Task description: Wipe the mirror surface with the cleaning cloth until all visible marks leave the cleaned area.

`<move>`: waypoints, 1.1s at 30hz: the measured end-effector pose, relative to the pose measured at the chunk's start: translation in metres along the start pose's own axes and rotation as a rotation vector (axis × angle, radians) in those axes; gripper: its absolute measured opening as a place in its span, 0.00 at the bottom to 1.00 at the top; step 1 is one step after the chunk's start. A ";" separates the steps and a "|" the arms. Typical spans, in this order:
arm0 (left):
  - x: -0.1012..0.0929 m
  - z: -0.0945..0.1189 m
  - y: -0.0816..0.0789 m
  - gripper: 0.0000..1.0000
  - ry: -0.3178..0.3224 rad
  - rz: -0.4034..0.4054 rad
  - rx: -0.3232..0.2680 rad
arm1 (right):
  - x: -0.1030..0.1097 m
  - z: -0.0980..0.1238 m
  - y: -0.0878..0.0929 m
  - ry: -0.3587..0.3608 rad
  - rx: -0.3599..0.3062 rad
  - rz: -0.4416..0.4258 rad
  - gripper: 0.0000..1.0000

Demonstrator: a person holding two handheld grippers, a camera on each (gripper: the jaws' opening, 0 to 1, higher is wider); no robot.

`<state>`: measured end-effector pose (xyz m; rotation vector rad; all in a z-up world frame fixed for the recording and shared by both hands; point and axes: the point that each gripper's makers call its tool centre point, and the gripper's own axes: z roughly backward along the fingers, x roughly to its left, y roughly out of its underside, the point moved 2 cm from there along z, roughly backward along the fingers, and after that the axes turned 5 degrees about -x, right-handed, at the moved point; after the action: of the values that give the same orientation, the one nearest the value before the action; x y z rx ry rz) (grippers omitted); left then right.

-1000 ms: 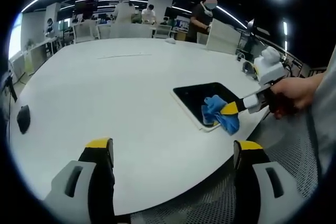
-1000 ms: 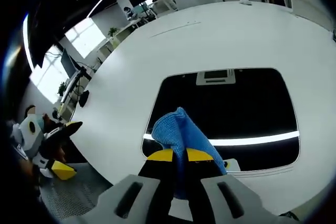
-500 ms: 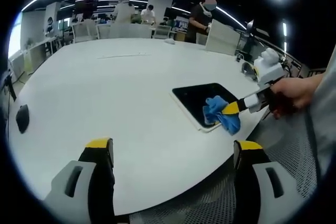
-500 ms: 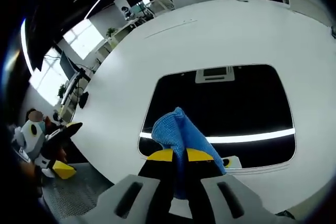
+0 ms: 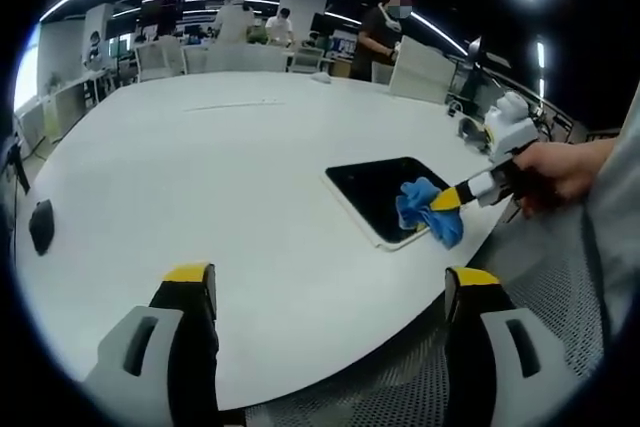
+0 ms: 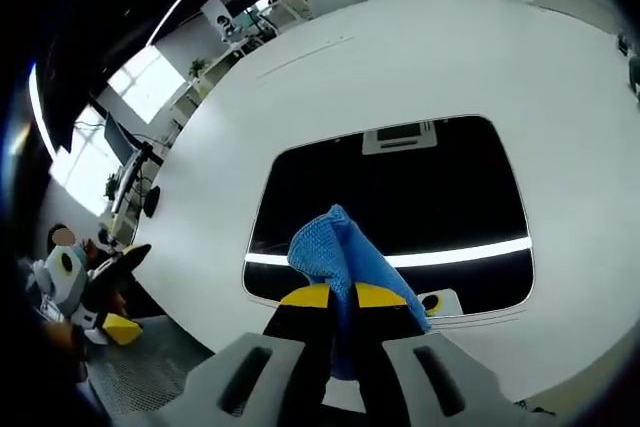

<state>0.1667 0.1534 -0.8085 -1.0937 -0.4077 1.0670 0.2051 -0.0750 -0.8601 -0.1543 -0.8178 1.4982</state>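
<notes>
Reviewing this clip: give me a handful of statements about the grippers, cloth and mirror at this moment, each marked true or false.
1. The right gripper is shut on the blue microfibre cleaning cloth. True.
2. The left gripper holds a second cloth. False: its jaws stand wide apart with nothing between them.
3. The dark rectangular mirror with a white rim lies flat on the round white table. True.
4. The cloth is red. False: it is blue.
5. The mirror lies near the table's edge on the side of the hand holding the right gripper. True.
</notes>
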 end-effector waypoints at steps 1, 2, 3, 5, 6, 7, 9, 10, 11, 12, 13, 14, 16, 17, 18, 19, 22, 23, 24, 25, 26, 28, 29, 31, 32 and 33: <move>0.000 0.000 0.000 0.95 0.001 -0.001 0.001 | 0.000 0.000 0.000 0.001 0.000 0.001 0.02; 0.000 0.000 0.000 0.95 0.001 -0.002 0.002 | 0.000 0.000 0.000 0.002 0.000 0.004 0.02; 0.000 0.000 0.000 0.95 0.002 -0.004 0.002 | 0.001 -0.001 0.000 0.005 0.002 0.009 0.02; -0.001 0.000 0.000 0.95 0.004 -0.006 0.002 | 0.002 -0.002 -0.001 0.010 0.005 0.019 0.02; -0.001 0.000 0.000 0.95 0.005 -0.006 0.005 | 0.002 -0.003 -0.001 0.013 0.009 0.024 0.02; -0.001 0.000 0.001 0.95 0.005 -0.007 0.005 | 0.003 -0.003 -0.002 0.016 0.011 0.026 0.01; 0.000 0.000 0.001 0.95 0.005 -0.007 0.004 | 0.003 -0.004 -0.003 0.021 0.013 0.029 0.01; 0.000 0.000 0.001 0.95 0.006 -0.007 0.007 | 0.002 -0.005 -0.005 0.024 0.011 0.029 0.01; -0.001 0.000 0.001 0.95 0.006 -0.007 0.007 | 0.001 -0.006 -0.007 0.028 0.008 0.029 0.01; -0.001 0.000 0.001 0.95 0.007 -0.008 0.007 | 0.001 -0.007 -0.008 0.030 0.006 0.028 0.01; -0.001 0.000 0.001 0.95 0.007 -0.008 0.008 | 0.000 -0.008 -0.010 0.035 -0.001 0.022 0.01; -0.001 0.000 0.001 0.95 0.007 -0.008 0.009 | 0.000 -0.008 -0.010 0.035 -0.001 0.022 0.01; -0.001 0.000 0.001 0.95 0.007 -0.008 0.008 | 0.000 -0.010 -0.013 0.038 -0.002 0.018 0.01; -0.001 0.000 0.001 0.95 0.008 -0.007 0.010 | -0.001 -0.011 -0.014 0.040 0.007 0.014 0.01; -0.001 0.000 0.001 0.95 0.007 -0.007 0.011 | -0.001 -0.012 -0.016 0.043 -0.002 0.016 0.01; -0.001 0.000 0.001 0.95 0.007 -0.008 0.011 | -0.001 -0.013 -0.017 0.045 -0.003 0.024 0.01; 0.000 0.000 0.002 0.95 0.006 -0.006 0.008 | -0.002 -0.016 -0.022 0.053 -0.011 0.020 0.01; 0.001 0.000 0.002 0.95 0.006 -0.006 0.008 | -0.003 -0.017 -0.025 0.054 -0.014 0.021 0.01; 0.000 0.000 0.002 0.95 0.006 -0.006 0.008 | -0.003 -0.018 -0.025 0.054 -0.014 0.021 0.01; 0.000 0.000 0.001 0.95 0.005 -0.006 0.007 | -0.003 -0.019 -0.027 0.055 -0.015 0.021 0.01; 0.000 0.000 0.001 0.95 0.005 -0.005 0.007 | -0.003 -0.020 -0.029 0.056 -0.017 0.022 0.01; -0.001 0.000 0.001 0.95 0.004 -0.005 0.007 | -0.004 -0.022 -0.031 0.057 -0.018 0.021 0.01; -0.001 0.000 0.001 0.95 0.004 -0.004 0.007 | -0.004 -0.022 -0.032 0.058 -0.019 0.022 0.01; 0.000 0.000 0.001 0.95 0.004 -0.001 0.007 | -0.005 -0.025 -0.036 0.062 -0.022 0.023 0.01; -0.001 0.000 0.000 0.95 0.003 -0.003 0.007 | -0.005 -0.026 -0.038 0.064 -0.023 0.023 0.01; -0.001 0.000 0.000 0.95 0.002 -0.003 0.007 | -0.006 -0.027 -0.039 0.065 -0.024 0.024 0.01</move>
<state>0.1662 0.1526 -0.8084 -1.0875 -0.4036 1.0633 0.2534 -0.0745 -0.8601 -0.2299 -0.7844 1.4989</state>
